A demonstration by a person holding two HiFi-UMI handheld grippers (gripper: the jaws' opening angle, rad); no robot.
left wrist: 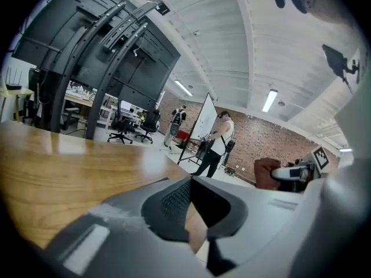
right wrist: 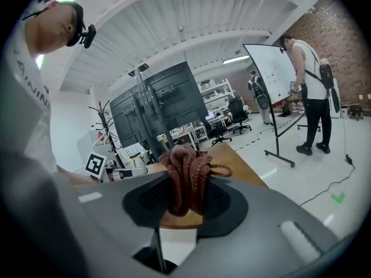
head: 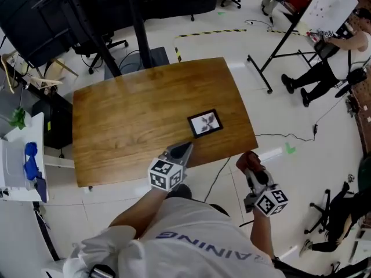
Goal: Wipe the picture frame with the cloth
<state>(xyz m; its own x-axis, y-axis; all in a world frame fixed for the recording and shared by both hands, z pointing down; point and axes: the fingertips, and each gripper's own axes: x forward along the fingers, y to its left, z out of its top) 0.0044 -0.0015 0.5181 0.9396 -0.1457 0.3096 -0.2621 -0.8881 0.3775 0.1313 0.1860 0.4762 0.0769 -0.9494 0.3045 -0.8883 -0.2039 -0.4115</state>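
Right now: right gripper (head: 253, 168) has its jaws pinching the cloth (right wrist: 186, 175), a bunched reddish-brown wad that sticks up past the jaw tips. It hangs off the table's (head: 133, 120) near right corner, over the floor (head: 301, 172), not touching the wood.

Left gripper (head: 184, 149) has its jaws pressed together with nothing between them. The tips sit low over the table's near edge; I can't tell if they touch it.

Picture frame (head: 205, 123) lies flat on the table, black border, pale picture with a dark motif. It's just ahead of the left jaws, slightly to their right, and ahead and left of the right jaws. Clear gap to both, and the cloth is not on it.

Beyond the right jaws: a whiteboard (right wrist: 272, 68) on a stand, with a person (right wrist: 313, 86) standing at it.
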